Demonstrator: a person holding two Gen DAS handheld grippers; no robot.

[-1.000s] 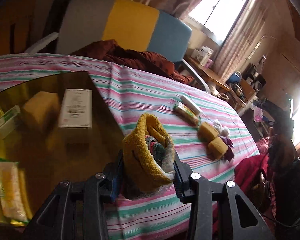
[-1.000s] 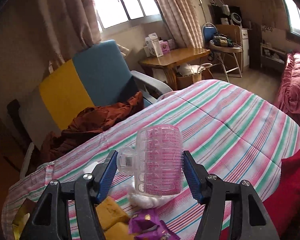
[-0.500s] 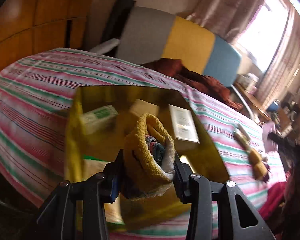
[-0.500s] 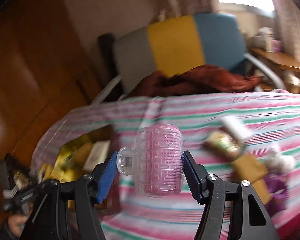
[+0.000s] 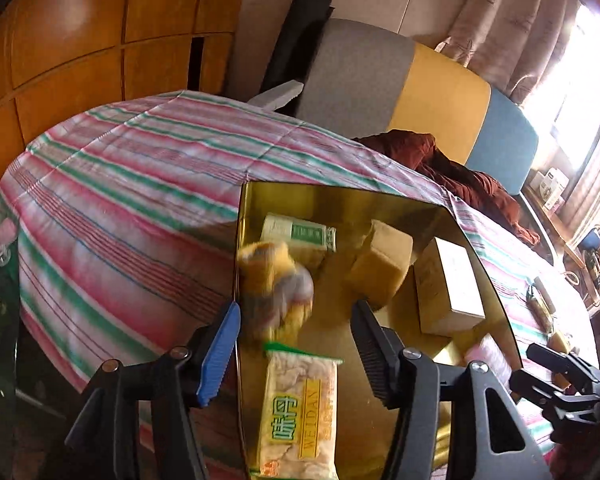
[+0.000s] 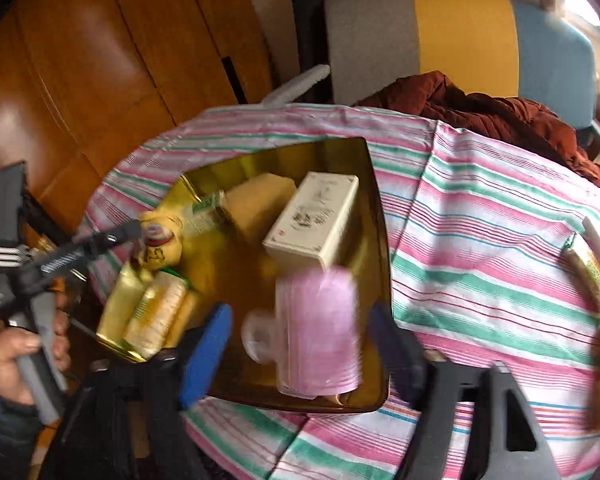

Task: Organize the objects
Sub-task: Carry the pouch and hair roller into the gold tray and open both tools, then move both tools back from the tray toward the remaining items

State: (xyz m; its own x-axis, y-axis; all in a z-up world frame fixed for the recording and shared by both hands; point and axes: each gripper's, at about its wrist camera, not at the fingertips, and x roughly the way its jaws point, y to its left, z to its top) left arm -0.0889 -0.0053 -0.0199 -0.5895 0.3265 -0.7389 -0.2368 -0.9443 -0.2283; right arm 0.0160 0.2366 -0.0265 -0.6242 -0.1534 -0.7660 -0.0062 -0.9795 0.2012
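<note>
**Now both things are dropping into the gold tray**

Right now the left gripper (image 5: pixel 296 344) has its jaws wide apart with nothing between them. The yellow knitted sock (image 5: pixel 276 280) looks blurry just past its fingers, over the near left corner of the gold tray (image 5: pixel 340 196). It seems to be falling or just landing there.

The right gripper (image 6: pixel 300 352) also looks open. The pink hair roller (image 6: pixel 318 330) is a blur in the gap, and it does not seem to touch either finger. It hangs over the near edge of the tray.

What could go wrong? The roller is round, so it could roll. It is close to the tray's low near rim, so it might bounce out onto the striped bed cover (image 6: pixel 480 240). The sock is soft and should stay put, but it could land on the snack packet (image 5: pixel 300 412) and sit crooked. The white box (image 6: pixel 314 216) and the yellow sponge (image 6: pixel 260 200) fill the middle, so there is little room left.
</note>
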